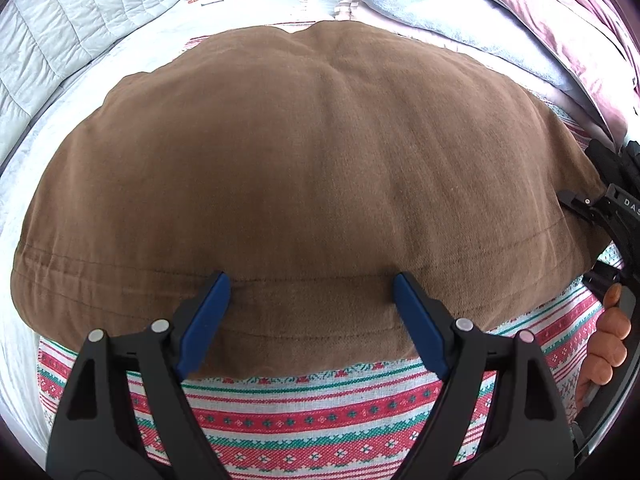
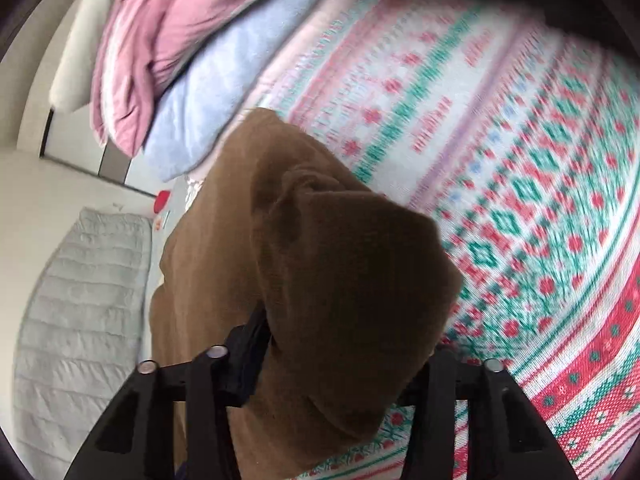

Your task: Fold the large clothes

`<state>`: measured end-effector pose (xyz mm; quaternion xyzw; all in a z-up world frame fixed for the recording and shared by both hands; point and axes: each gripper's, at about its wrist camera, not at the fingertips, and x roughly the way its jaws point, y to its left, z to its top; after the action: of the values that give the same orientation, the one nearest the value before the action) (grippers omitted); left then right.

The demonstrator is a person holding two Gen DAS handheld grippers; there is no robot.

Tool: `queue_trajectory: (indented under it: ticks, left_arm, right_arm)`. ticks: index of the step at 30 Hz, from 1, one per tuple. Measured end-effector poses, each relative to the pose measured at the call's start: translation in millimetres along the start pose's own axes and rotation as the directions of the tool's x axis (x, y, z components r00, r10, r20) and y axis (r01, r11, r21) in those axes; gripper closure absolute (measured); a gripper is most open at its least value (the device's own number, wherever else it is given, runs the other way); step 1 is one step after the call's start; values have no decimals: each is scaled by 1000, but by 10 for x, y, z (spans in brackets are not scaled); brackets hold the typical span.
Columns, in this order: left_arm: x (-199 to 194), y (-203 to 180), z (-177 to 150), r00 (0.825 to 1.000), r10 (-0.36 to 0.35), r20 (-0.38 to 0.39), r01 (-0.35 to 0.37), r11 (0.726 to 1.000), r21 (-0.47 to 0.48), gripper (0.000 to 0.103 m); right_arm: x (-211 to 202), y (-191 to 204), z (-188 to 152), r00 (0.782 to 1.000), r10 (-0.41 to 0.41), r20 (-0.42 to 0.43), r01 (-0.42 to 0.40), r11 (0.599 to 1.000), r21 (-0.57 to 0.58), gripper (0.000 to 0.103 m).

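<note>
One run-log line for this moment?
left gripper: open over brown garment hem | right gripper: shut on bunched corner | surface: patterned blanket

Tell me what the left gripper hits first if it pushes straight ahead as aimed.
The left gripper would likely meet the brown garment first, at its hemmed near edge, which already lies between its open blue fingers. Depth is unclear.

The brown garment (image 1: 304, 168) filling the centre is soft, matt cloth with a fine velvety nap. Below it, the patterned blanket (image 1: 312, 412) looks coarsely woven. At lower centre, the left gripper (image 1: 310, 292) has matt black plastic arms, blue rubbery fingers (image 1: 204, 324) and shiny metal rivets.
</note>
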<state>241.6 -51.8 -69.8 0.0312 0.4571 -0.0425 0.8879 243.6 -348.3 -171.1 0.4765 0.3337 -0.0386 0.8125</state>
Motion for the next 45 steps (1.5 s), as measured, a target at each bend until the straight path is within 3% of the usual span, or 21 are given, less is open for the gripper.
queue_trajectory:
  ticks: [1, 3, 7, 14, 17, 19, 22, 29, 33, 35, 40, 45]
  left_arm:
    - [0, 2, -1, 1000, -1, 1, 1, 1000, 0, 19]
    - [4, 4, 2, 1000, -1, 0, 1, 1000, -2, 19]
    - [12, -6, 2, 1000, 4, 0, -4, 1000, -2, 19]
    - [15, -20, 6, 1000, 6, 2, -6, 1000, -1, 19]
    - [13, -16, 6, 1000, 7, 4, -7, 1000, 0, 19]
    - [14, -10, 10, 1000, 6, 4, -6, 1000, -1, 19]
    - [9, 9, 15, 1000, -6, 5, 6, 1000, -11, 19]
    - [-42, 110, 57, 996, -91, 18, 92, 993, -69, 16]
    - [-261, 369, 55, 983, -172, 64, 180, 972, -154, 16]
    - [-336, 498, 46, 981, -175, 85, 188, 966, -175, 16]
    - [-394, 952, -26, 988, -122, 100, 141, 967, -212, 16]
    - [-318, 1504, -216, 993, -109, 51, 118, 965, -236, 16]
  right_arm:
    - [-64, 48, -36, 1000, -2, 18, 2, 1000, -31, 72]
    - [-188, 195, -64, 998, 27, 51, -22, 995, -94, 76]
    - [-309, 329, -54, 993, 107, 59, -99, 988, -121, 74]
    - [-60, -188, -12, 997, 65, -48, -56, 985, 164, 63]
    - [-111, -48, -18, 999, 39, -14, -38, 996, 81, 68]
    - [-189, 155, -21, 999, 34, 30, -33, 999, -19, 79]
    - [-280, 358, -36, 998, 19, 60, -12, 993, -118, 81]
    - [-138, 202, 25, 1000, -25, 3, 25, 998, -59, 82]
    - [-175, 163, -18, 999, -40, 16, 41, 996, -83, 82]
    - [-154, 171, -26, 999, -50, 22, 52, 995, -86, 82]
    - [-142, 210, -36, 997, -67, 43, 71, 992, -105, 82]
    - [-114, 172, -6, 999, -42, 22, 44, 996, -78, 82]
